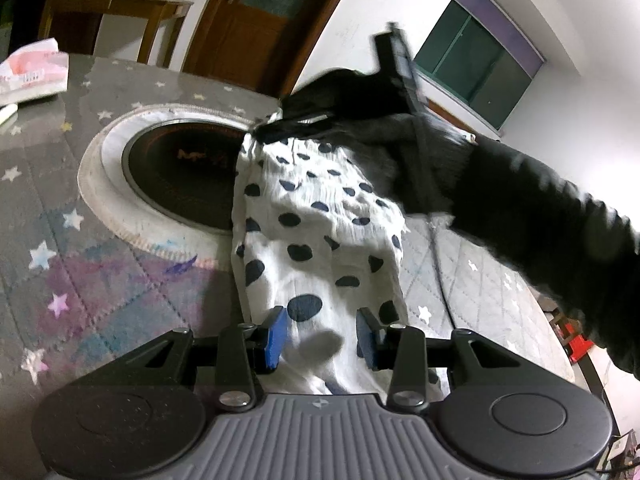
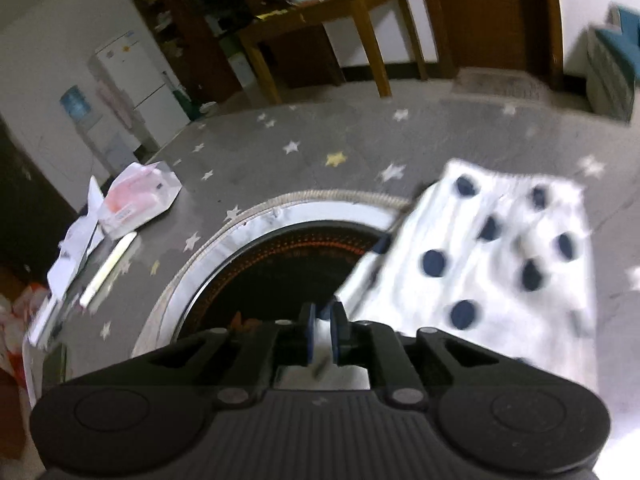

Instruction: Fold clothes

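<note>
On the starry table cover [image 1: 52, 216], parted left tongs [image 1: 322, 338] straddle the spotted cloth [image 1: 316, 220]; right tongs [image 2: 323, 334] pinch it.

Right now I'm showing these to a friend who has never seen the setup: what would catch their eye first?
The white cloth with dark blue dots, lifted over the table: the right gripper pinches an edge of it, and it runs between the open blue fingers of the left gripper. Next, the black round cooktop ringed in white, set into the grey star-print table cover just left of the cloth.
</note>
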### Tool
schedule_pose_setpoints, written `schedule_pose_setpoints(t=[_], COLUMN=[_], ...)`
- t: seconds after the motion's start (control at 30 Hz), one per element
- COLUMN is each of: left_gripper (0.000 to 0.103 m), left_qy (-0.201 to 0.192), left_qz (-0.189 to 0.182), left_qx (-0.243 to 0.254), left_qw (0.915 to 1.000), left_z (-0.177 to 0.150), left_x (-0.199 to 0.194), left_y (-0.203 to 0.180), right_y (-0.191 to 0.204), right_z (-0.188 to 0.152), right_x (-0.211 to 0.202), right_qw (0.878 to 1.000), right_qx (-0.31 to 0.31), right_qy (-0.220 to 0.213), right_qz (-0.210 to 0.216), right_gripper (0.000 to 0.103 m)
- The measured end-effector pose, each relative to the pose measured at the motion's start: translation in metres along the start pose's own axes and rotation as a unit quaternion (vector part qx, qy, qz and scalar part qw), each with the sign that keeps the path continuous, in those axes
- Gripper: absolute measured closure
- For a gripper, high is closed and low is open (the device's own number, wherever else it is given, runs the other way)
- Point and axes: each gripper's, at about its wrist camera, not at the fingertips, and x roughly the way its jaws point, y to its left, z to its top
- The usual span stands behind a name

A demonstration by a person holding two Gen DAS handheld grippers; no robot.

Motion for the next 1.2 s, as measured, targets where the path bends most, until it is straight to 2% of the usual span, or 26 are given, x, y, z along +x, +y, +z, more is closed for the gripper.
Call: schedule_pose_setpoints(t=[0.23,0.43,0.53,0.67,0.8,1.0,1.13,1.2], left_gripper=[0.062,0.062,0.062,0.062,0.063,0.063,0.063,0.062], left_qy=[-0.015,-0.018,-0.021,-0.019,-0.013,0.004,0.016,0.022], left_qz=[0.001,0.014,0.033,0.071,0.096,0.118,0.119,0.119], left_qx=[0.005,0.013,0.020,0.022,0.030,0.034,0.038,0.039], left_qw=[0.9999,0.9997,0.9991,0.9971,0.9948,0.9924,0.9920,0.9919], left_z=[0.011,0.024,0.037,0.058,0.078,0.103,0.113,0.116], left_x=[0.001,0.011,0.020,0.040,0.061,0.095,0.115,0.125], left_y=[-0.004,-0.012,-0.015,-0.013,-0.007,0.002,0.004,0.004], right_y=[-0.038,-0.083,-0.097,-0.097,-0.090,-0.087,-0.085,-0.085], right_z=[-0.036,-0.085,-0.105,-0.122,-0.129,-0.133,-0.130,-0.129], right_x=[-0.081,-0.126,-0.130,-0.132,-0.134,-0.125,-0.117,-0.114], right_qw=[0.999,0.998,0.998,0.999,0.999,0.995,0.990,0.987], right_qx=[-0.014,0.032,0.048,0.032,-0.018,-0.093,-0.133,-0.152], right_qy=[-0.003,-0.017,-0.019,-0.022,-0.026,-0.028,-0.023,-0.024], right_qz=[-0.046,-0.059,-0.039,-0.010,0.008,0.009,0.031,0.040], right_gripper=[0.092,0.090,0.090,0.090,0.076,0.072,0.070,0.065])
